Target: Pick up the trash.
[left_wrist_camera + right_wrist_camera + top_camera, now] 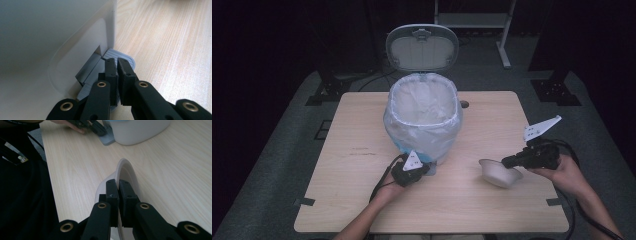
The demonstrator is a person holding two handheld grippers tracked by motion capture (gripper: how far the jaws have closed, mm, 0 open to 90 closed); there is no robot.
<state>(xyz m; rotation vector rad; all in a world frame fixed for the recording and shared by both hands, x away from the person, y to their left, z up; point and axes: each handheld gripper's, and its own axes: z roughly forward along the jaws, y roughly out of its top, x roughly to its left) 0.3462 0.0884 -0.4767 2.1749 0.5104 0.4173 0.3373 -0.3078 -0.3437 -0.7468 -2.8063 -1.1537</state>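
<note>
While left gripper (117,62) presses bin pedal (125,58), together | right gripper (117,185) clamped on bowl (127,173) rim

Light falls from overhead onto the table (362,165); surroundings go near black. High view soft, slightly grainy. Bin liner (422,107) glares white. Gripper views sharp at the jaws, the bin wall (37,37) left of them blurred, shadowed.
</note>
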